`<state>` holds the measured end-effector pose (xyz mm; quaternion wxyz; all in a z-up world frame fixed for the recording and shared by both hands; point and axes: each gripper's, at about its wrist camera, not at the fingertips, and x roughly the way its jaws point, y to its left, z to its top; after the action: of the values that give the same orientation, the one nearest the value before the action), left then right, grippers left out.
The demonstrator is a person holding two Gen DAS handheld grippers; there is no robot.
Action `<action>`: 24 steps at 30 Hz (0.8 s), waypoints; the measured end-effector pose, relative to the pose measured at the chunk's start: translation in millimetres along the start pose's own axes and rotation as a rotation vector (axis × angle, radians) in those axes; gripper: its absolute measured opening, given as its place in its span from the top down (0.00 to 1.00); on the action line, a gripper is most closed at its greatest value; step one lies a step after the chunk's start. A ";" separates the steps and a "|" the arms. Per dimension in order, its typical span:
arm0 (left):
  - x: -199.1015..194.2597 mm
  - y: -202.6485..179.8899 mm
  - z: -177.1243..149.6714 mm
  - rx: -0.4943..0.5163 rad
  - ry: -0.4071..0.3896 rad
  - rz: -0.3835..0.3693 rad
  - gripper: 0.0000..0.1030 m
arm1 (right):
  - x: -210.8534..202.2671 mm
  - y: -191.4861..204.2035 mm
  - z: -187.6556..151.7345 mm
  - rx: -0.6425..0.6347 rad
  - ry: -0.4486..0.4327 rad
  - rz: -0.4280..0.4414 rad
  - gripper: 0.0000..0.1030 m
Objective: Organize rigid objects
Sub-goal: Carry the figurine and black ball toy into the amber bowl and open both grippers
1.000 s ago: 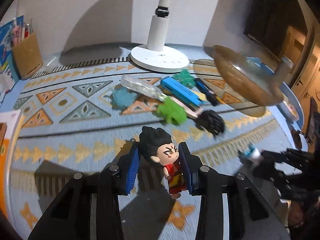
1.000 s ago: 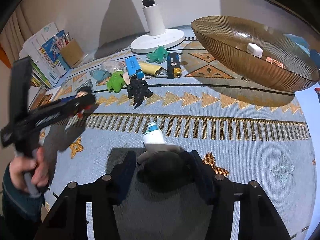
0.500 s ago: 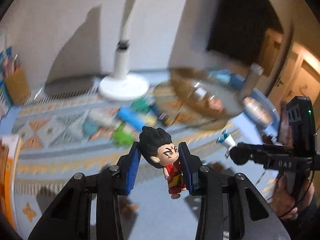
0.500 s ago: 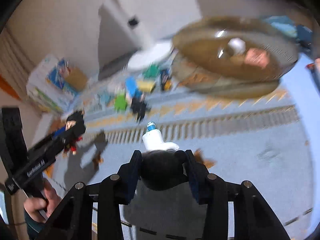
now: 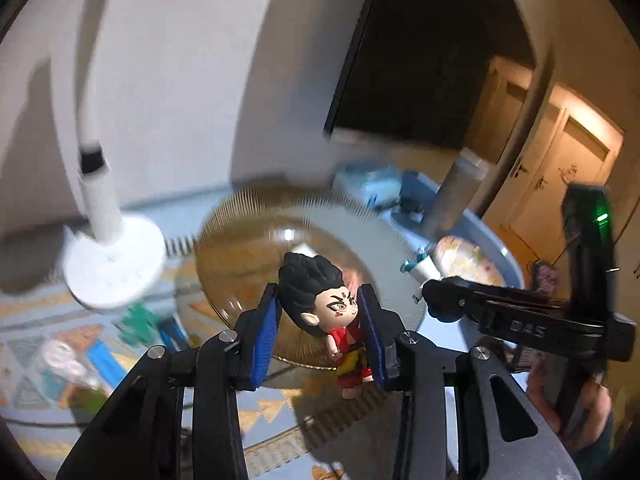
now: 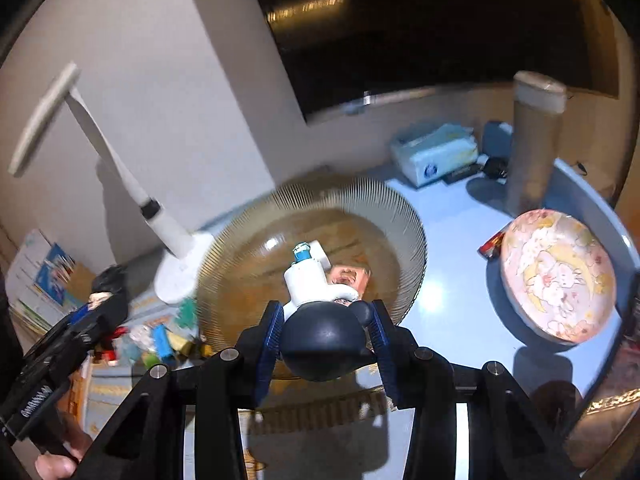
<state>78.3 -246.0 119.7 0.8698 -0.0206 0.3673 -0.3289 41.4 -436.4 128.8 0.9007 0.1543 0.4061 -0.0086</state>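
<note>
My left gripper (image 5: 318,334) is shut on a small figurine (image 5: 324,308) with black hair and a red robe, held above the near rim of the brown ribbed glass bowl (image 5: 240,248). My right gripper (image 6: 326,330) is shut on a dark-headed, white-bodied figurine (image 6: 320,320) with a blue tip, held over the same bowl (image 6: 240,240). A white block and a pink block (image 6: 348,276) lie inside the bowl. Each gripper shows in the other's view, the right one (image 5: 432,300) to my right, the left one (image 6: 100,312) to my left.
A white desk lamp (image 6: 172,248) stands left of the bowl. Several small toys (image 6: 164,340) lie on the patterned mat below it. A pink rabbit plate (image 6: 556,276), a tall brown cylinder (image 6: 532,140) and a tissue pack (image 6: 436,152) sit at right.
Both grippers have lifted off the mat and swung right, up over the glass bowl, each still holding its figurine.
</note>
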 end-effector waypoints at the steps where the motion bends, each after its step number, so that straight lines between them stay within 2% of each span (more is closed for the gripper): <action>1: 8.7 1.3 -3.4 -0.008 0.017 0.002 0.66 | 8.3 0.9 -1.4 -0.012 0.023 0.004 0.59; 5: 42.5 7.2 -14.9 -0.036 0.083 0.000 0.66 | 32.9 7.4 -5.9 -0.068 0.085 -0.021 0.59; 9: 54.4 7.8 -14.2 -0.039 0.109 -0.002 0.65 | 50.4 4.1 -6.1 -0.087 0.136 -0.022 0.59; 10: 56.2 8.1 -13.6 -0.038 0.113 0.010 0.58 | 52.8 3.6 -5.5 -0.085 0.141 -0.022 0.59; 11: 55.3 8.7 -12.3 -0.037 0.113 0.028 0.42 | 54.2 3.4 -4.6 -0.080 0.148 -0.026 0.55; 12: 50.4 9.7 -9.9 -0.033 0.104 0.057 0.34 | 53.9 2.0 -3.0 -0.072 0.147 -0.033 0.50; 13: 41.6 11.7 -7.5 -0.030 0.077 0.069 0.25 | 51.0 0.7 -1.0 -0.063 0.136 -0.038 0.38; 14: 32.7 14.2 -5.8 -0.033 0.050 0.070 0.24 | 44.5 -0.8 0.6 -0.052 0.112 -0.042 0.34; 18: -18.9 32.3 -1.4 -0.071 -0.027 0.058 0.24 | 9.3 -6.8 5.8 -0.015 0.026 -0.026 0.34; 24: -111.5 53.1 -14.9 -0.123 -0.157 0.079 0.21 | -32.0 12.8 -2.8 -0.001 -0.021 0.051 0.34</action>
<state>40.9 -135.9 163.8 0.9053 -0.0852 0.3179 -0.2685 19.7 -427.0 154.0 0.9050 0.1639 0.3925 0.0128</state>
